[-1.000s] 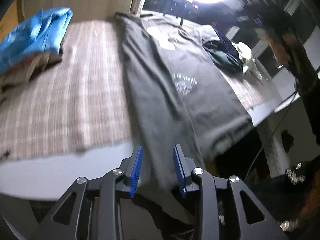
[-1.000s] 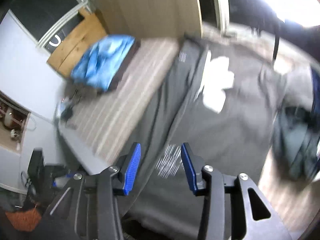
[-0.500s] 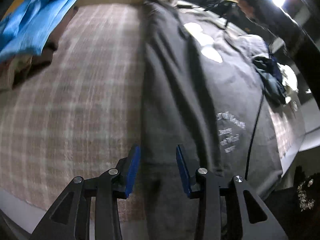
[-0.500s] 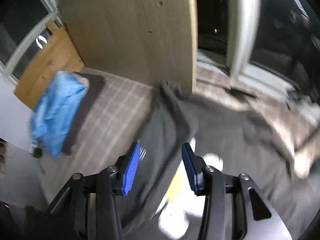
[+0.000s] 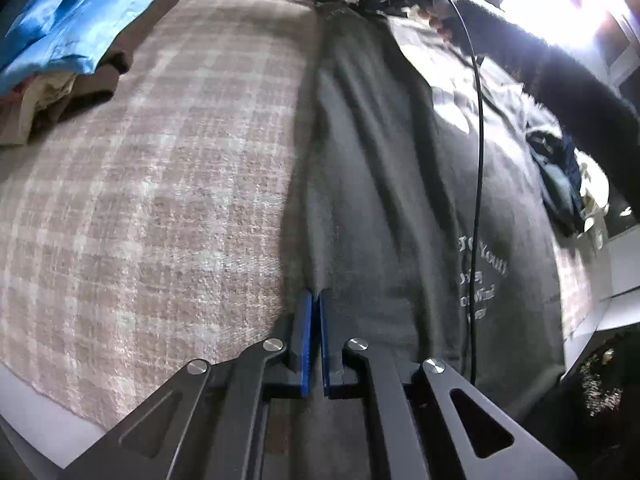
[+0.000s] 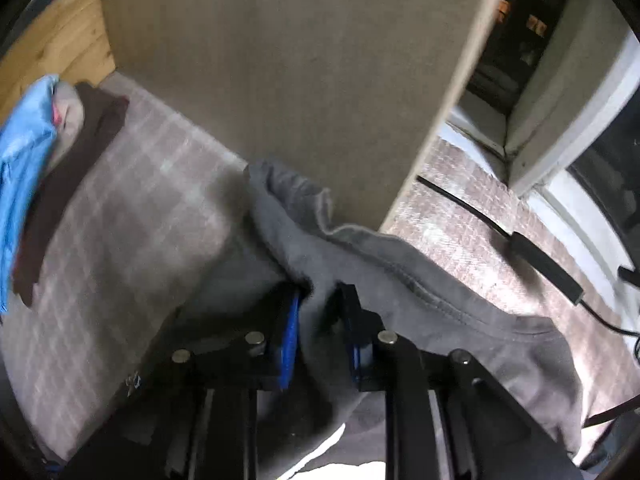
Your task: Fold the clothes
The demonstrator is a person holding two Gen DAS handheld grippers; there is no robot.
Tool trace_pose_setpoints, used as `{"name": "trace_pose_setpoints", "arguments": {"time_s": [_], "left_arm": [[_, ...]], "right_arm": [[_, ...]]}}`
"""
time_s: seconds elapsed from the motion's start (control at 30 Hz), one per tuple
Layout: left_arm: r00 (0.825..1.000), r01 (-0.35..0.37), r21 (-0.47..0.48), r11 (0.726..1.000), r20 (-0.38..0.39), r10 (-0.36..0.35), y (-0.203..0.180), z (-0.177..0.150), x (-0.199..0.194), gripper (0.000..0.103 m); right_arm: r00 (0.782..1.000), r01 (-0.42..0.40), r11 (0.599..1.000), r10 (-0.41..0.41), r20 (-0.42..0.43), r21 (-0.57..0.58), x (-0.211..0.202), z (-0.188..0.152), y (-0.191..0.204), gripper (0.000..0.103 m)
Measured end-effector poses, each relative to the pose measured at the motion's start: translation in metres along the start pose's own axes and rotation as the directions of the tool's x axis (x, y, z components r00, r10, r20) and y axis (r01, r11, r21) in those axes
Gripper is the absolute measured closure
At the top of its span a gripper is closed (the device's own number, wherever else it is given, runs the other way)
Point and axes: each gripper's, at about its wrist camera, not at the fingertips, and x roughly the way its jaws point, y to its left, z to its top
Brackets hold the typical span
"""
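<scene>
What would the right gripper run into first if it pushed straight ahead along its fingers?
The right gripper already has gray shirt fabric bunched between its fingers. Straight ahead lies more of that shirt's raised fold, then probably the upright tan board just behind it, though depth is hard to judge.

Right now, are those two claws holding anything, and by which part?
Both hold the gray T-shirt: the left gripper pinches its folded side edge near the hem, the right gripper grips bunched fabric near the collar.
</scene>
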Motion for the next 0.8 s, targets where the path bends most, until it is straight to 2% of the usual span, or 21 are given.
{"name": "trace_pose_setpoints", "arguments": {"time_s": [0.17, 0.23, 0.3, 0.33, 0.4, 0.47, 0.5, 0.6, 0.67, 0.73, 0.8], "left_arm": [[0.999, 0.024, -0.051, 0.998, 0.047, -0.022, 0.003, -0.004, -0.012, 0.101], [0.998, 0.003, -0.072, 0.997, 0.061, 0.002, 0.005, -0.01, -0.012, 0.101], [0.999, -0.034, -0.101, 0.994, 0.034, 0.038, 0.009, -0.015, -0.002, 0.1], [0.999, -0.022, -0.109, 0.994, 0.037, 0.026, 0.01, -0.015, -0.003, 0.099], [0.997, -0.053, -0.118, 0.992, 0.043, 0.058, 0.011, -0.013, -0.013, 0.096], [0.993, -0.056, -0.134, 0.989, 0.095, 0.069, 0.012, -0.017, -0.033, 0.089], [0.992, -0.033, -0.14, 0.99, 0.113, 0.049, 0.012, -0.021, -0.041, 0.086], [0.99, 0.05, -0.104, 0.993, 0.138, -0.035, -0.003, -0.044, -0.061, 0.085], [0.99, 0.082, -0.051, 0.995, 0.116, -0.076, -0.016, -0.057, -0.063, 0.085], [0.989, 0.119, -0.005, 0.993, 0.087, -0.118, -0.031, -0.067, -0.058, 0.084], [0.988, 0.143, 0.023, 0.99, 0.056, -0.144, -0.043, -0.077, -0.049, 0.082]], "right_arm": [[0.999, 0.045, 0.998, -0.045, 0.009, -0.046, -0.001, -0.001, 0.002, 0.083], [0.998, 0.065, 0.997, -0.065, 0.009, -0.037, 0.001, 0.001, 0.002, 0.083], [0.997, 0.083, 0.996, -0.083, 0.012, -0.028, 0.002, 0.003, 0.002, 0.081], [0.995, 0.096, 0.995, -0.095, 0.013, -0.031, 0.0, 0.003, 0.003, 0.079], [0.992, 0.125, 0.991, -0.124, 0.014, -0.045, -0.008, 0.003, 0.006, 0.076], [0.993, 0.107, 0.994, -0.105, 0.058, -0.031, -0.031, -0.004, 0.008, 0.076], [0.992, 0.094, 0.995, -0.092, 0.083, -0.022, -0.044, -0.009, 0.01, 0.076], [0.988, -0.133, 0.991, 0.133, 0.083, -0.008, -0.079, -0.045, 0.023, 0.076], [0.962, -0.271, 0.962, 0.271, 0.043, -0.009, -0.09, -0.076, 0.038, 0.076], [0.944, -0.329, 0.944, 0.329, 0.002, -0.023, -0.093, -0.106, 0.057, 0.076], [0.935, -0.353, 0.935, 0.352, -0.038, -0.04, -0.091, -0.134, 0.074, 0.076]]}}
